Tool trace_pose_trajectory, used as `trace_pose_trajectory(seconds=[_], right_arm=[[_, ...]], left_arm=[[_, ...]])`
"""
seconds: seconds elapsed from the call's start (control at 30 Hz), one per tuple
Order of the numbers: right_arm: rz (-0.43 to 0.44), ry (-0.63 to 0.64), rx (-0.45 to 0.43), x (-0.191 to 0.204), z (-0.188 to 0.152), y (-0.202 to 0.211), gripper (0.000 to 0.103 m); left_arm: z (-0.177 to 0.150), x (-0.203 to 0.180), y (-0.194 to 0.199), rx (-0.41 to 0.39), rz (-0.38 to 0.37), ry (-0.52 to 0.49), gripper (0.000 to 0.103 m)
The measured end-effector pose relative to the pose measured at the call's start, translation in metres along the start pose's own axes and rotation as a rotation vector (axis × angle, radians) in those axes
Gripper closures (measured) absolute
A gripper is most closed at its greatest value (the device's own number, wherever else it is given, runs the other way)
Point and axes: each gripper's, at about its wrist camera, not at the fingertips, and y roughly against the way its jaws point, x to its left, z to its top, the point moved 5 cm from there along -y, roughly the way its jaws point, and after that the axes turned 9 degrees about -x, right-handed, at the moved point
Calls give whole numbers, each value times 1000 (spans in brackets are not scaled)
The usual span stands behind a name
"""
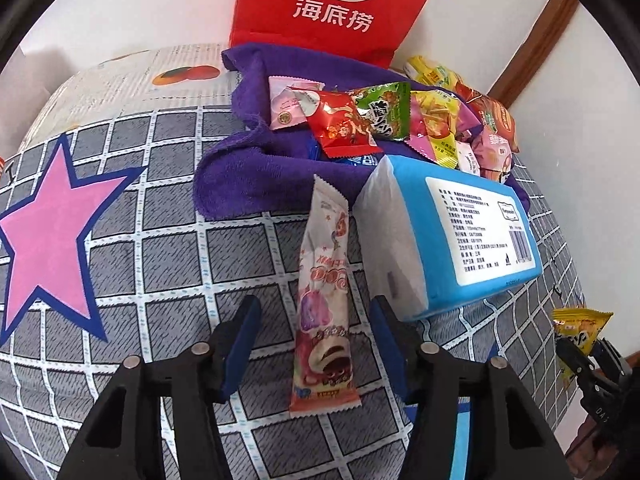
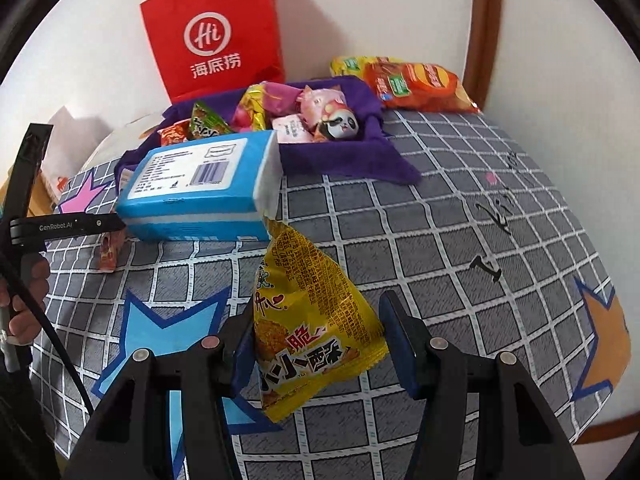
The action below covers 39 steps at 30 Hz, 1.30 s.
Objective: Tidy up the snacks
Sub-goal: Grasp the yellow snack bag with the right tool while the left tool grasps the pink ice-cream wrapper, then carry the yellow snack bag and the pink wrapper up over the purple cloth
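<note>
Both wrist cameras look down close over the checked cloth (image 1: 240, 248), sharing the blue pack (image 2: 200, 184).

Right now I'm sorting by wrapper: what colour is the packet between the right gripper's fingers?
Yellow packet, clearest in the right wrist view.

The tall red paper bag with the white logo (image 1: 340, 4) is cut off by the top edge of the left wrist view, and its base is hidden behind the crumpled purple towel (image 1: 248, 160). A blue-printed wrapper (image 1: 358, 160) shows only as a sliver between the towel and the blue and white tissue pack (image 1: 452, 236); its print is unreadable. The small text on the tissue pack's white label is too fine to read. In the right wrist view, a small red-orange packet (image 2: 107, 250) at the left lies mostly hidden behind the black frame of the left gripper (image 2: 64, 226), whose fingertips are out of sight.
</note>
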Motion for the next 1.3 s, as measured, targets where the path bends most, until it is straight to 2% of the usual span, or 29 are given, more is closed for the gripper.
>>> trace_pose_trajectory(seconds=[0.1,0.2,0.3,0.7,1.07,1.3], right_arm=[[-1,-7,5,3,0,-1,47],[7,8,-4,9,2,2,47],[7,33,-19,17,6,8,47],[42,66,-67,48,10,37,47],[74,76,-92,66,9,60,47],[79,60,-109,65,20,69,47]], left_arm=[[0,-2,-2,0,7,-16,61],[-2,-2,-4,4,2,-26,78],[-2,-1,2,-6,-7,-22,83],[-9,-5,63,-85,-28,-34,84],[-34,-42,92,-85,-71,-84,84],[-30,-62,106,-97,-95,-113,84]])
